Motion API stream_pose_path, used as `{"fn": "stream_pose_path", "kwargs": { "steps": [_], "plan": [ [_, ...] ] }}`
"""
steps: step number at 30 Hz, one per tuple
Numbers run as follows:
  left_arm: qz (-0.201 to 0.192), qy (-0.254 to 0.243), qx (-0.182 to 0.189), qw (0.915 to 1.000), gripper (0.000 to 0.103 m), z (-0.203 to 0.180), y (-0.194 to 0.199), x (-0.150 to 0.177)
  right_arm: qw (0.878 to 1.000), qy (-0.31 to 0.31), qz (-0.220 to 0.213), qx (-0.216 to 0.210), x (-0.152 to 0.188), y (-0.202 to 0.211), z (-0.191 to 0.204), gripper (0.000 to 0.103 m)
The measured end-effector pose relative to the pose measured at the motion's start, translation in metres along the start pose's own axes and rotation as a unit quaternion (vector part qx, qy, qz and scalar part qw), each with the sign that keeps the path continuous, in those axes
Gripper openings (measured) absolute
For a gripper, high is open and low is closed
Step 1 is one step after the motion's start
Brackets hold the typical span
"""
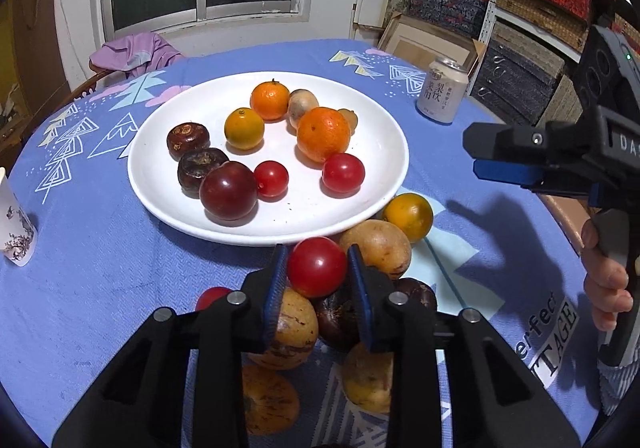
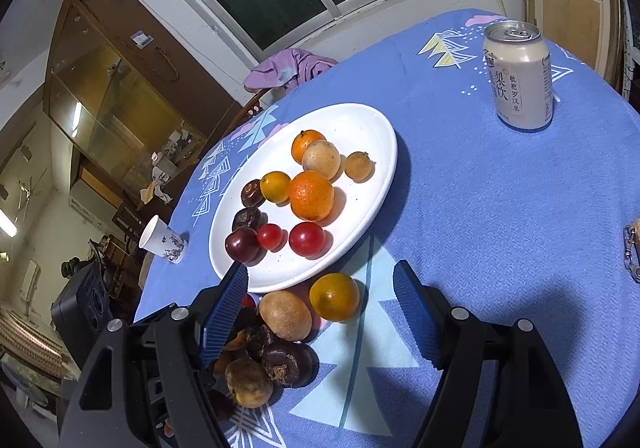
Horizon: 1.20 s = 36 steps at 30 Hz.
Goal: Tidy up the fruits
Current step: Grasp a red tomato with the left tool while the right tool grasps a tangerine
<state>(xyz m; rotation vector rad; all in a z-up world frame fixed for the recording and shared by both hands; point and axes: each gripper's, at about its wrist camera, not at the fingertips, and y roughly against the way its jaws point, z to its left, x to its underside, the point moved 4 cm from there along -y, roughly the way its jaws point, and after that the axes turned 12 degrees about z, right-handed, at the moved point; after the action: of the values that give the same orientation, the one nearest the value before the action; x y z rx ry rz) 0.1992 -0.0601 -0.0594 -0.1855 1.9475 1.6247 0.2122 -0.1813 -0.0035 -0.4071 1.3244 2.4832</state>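
Note:
My left gripper (image 1: 318, 268) is shut on a red tomato (image 1: 316, 267), held just above a pile of loose fruit (image 1: 376, 248) on the blue cloth, near the front rim of a white plate (image 1: 160, 175). The plate holds oranges, tomatoes, a dark plum and brown fruits. My right gripper (image 2: 320, 288) is open and empty over the cloth, above a small orange (image 2: 334, 296) and a tan fruit (image 2: 285, 314) beside the plate (image 2: 368, 119). The right gripper also shows at the right edge of the left wrist view (image 1: 504, 155).
A drink can (image 1: 442, 89) stands on the table's far right, also in the right wrist view (image 2: 518, 75). A paper cup (image 1: 14, 224) stands at the left edge (image 2: 162, 242). A purple cloth (image 1: 132, 51) hangs on a chair behind the table.

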Motion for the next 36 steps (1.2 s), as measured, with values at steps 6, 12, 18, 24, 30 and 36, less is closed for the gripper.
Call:
{"fn": "stream_pose_path", "kwargs": {
  "steps": [6, 12, 18, 24, 30, 36],
  "plan": [
    [-0.013, 0.006, 0.003, 0.9999, 0.03, 0.002, 0.012, 0.0, 1.0, 0.002, 0.019, -0.005, 0.002, -0.008, 0.0, 0.076],
    [-0.041, 0.033, -0.005, 0.9986, 0.03, 0.022, 0.045, 0.016, 0.999, 0.011, 0.046, -0.003, 0.007, -0.025, 0.001, 0.076],
    [-0.054, 0.06, -0.029, 0.9963, 0.03, 0.049, 0.07, 0.055, 0.998, 0.027, 0.058, 0.012, 0.013, -0.04, 0.004, 0.064],
    [-0.041, 0.085, -0.039, 0.9948, 0.03, 0.068, 0.066, 0.074, 0.998, 0.018, 0.061, 0.025, 0.014, -0.05, -0.003, 0.051],
    [-0.035, 0.082, -0.047, 0.9949, 0.03, 0.067, 0.06, 0.074, 0.997, 0.028, 0.061, 0.046, 0.013, -0.06, -0.001, 0.047],
    [-0.031, 0.088, -0.06, 0.9939, 0.03, 0.069, 0.056, 0.074, 0.994, 0.06, 0.055, 0.069, 0.016, -0.065, 0.007, 0.038]
  ]
}}
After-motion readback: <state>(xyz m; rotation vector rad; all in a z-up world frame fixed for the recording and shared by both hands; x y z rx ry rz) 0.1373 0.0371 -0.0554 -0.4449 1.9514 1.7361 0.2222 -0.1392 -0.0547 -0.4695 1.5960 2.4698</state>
